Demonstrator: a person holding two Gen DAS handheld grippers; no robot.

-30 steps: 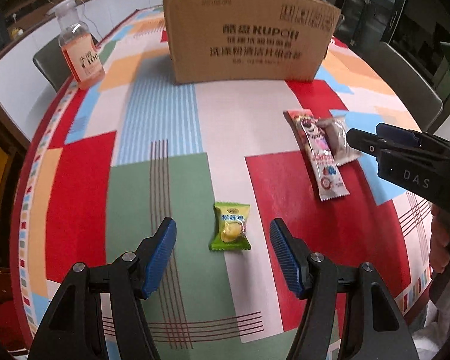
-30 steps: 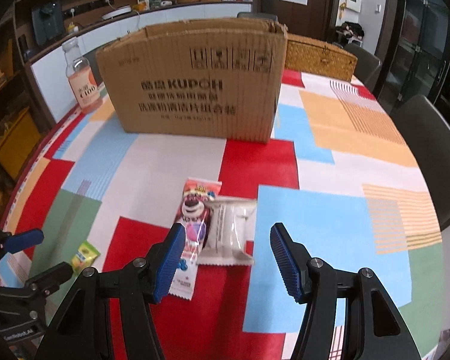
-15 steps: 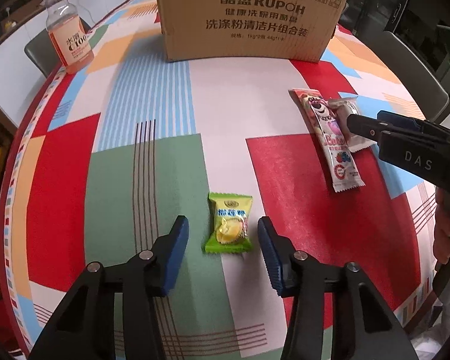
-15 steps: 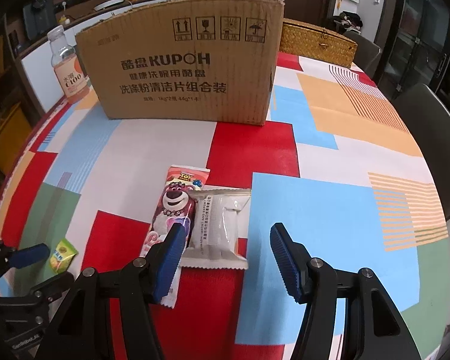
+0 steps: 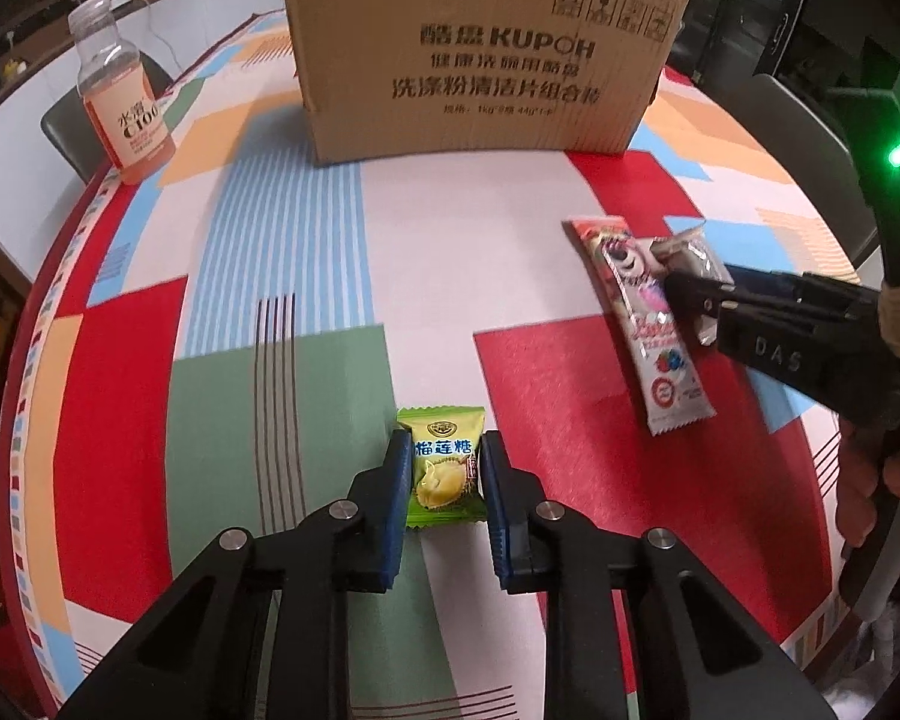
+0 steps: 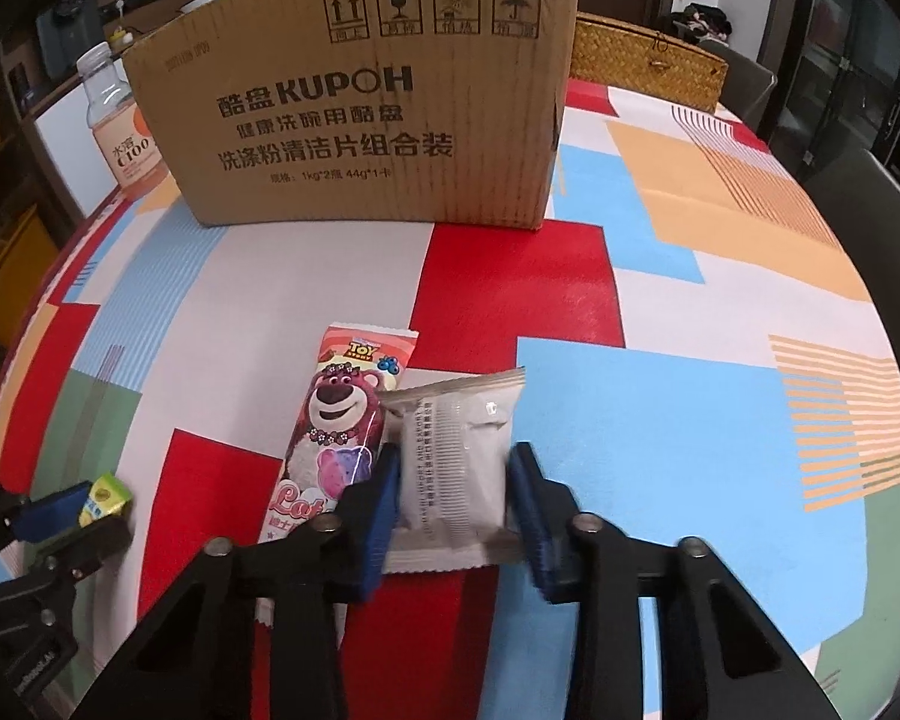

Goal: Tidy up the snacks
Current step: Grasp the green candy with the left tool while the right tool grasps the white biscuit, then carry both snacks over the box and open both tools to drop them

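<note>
Both grippers have just been closing since the earlier frames. Left gripper now has its blue fingers clenched on the green durian candy, which lies on the worktop on a green and white patch of the patterned cloth. Right gripper has lowered toward the white translucent packet; its fingers sit on either side of the packet with the left pad against its edge, but whether the right pad presses it I cannot tell. That packet overlaps the right edge of the pink bear-print snack bar, which lies just beside the left finger. Behind both snacks, well apart, stands an open cardboard box with printed lettering. An orange drink bottle stands near the worktop's left rim, beside the box. A woven basket sits behind the box's right corner. A hand grips the right gripper's handle.
</note>
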